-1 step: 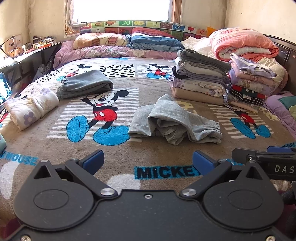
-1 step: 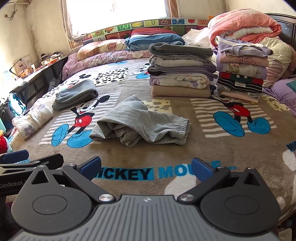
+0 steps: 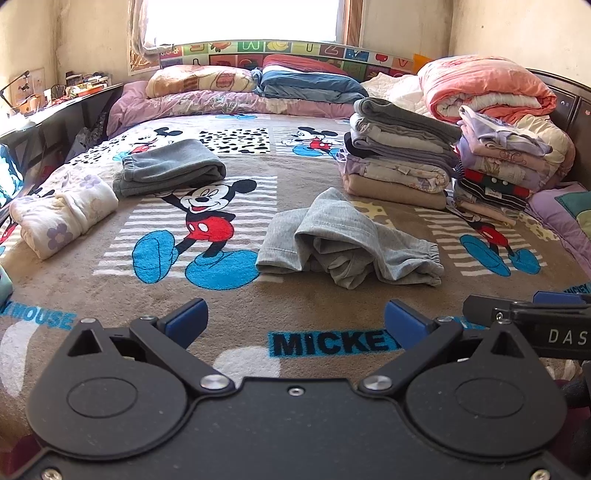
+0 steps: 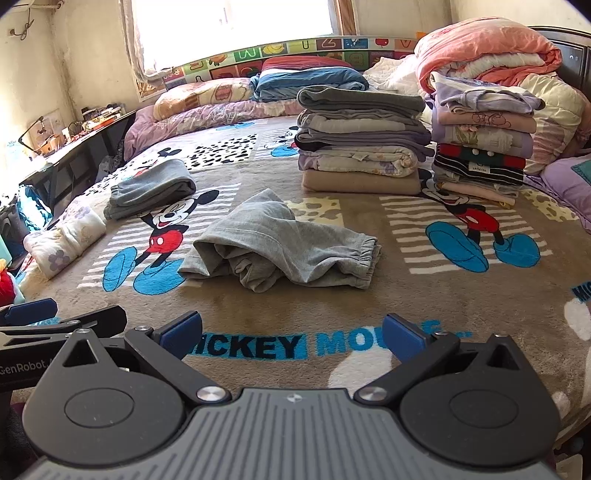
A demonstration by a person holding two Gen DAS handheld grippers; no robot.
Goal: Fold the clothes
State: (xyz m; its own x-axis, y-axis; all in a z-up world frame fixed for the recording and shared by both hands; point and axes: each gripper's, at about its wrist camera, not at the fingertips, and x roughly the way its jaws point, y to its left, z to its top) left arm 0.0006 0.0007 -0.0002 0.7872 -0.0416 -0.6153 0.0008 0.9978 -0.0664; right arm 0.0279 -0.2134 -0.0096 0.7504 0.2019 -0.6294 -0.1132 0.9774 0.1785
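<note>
Nothing has moved: Mickey Mouse blanket (image 3: 295, 302) covers bed beneath bright window (image 3: 240, 18).

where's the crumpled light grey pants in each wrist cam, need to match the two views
Left wrist: the crumpled light grey pants lie right of centre, just right of the big Mickey figure.
Right wrist: the crumpled light grey pants lie near centre, slightly left.
Shared landmark: the stack of folded clothes on the blanket behind the pants, further right in the left wrist view.

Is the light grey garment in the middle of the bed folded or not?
Not folded. The light grey garment lies crumpled on the blanket, with bunched layers and uneven edges.
</note>
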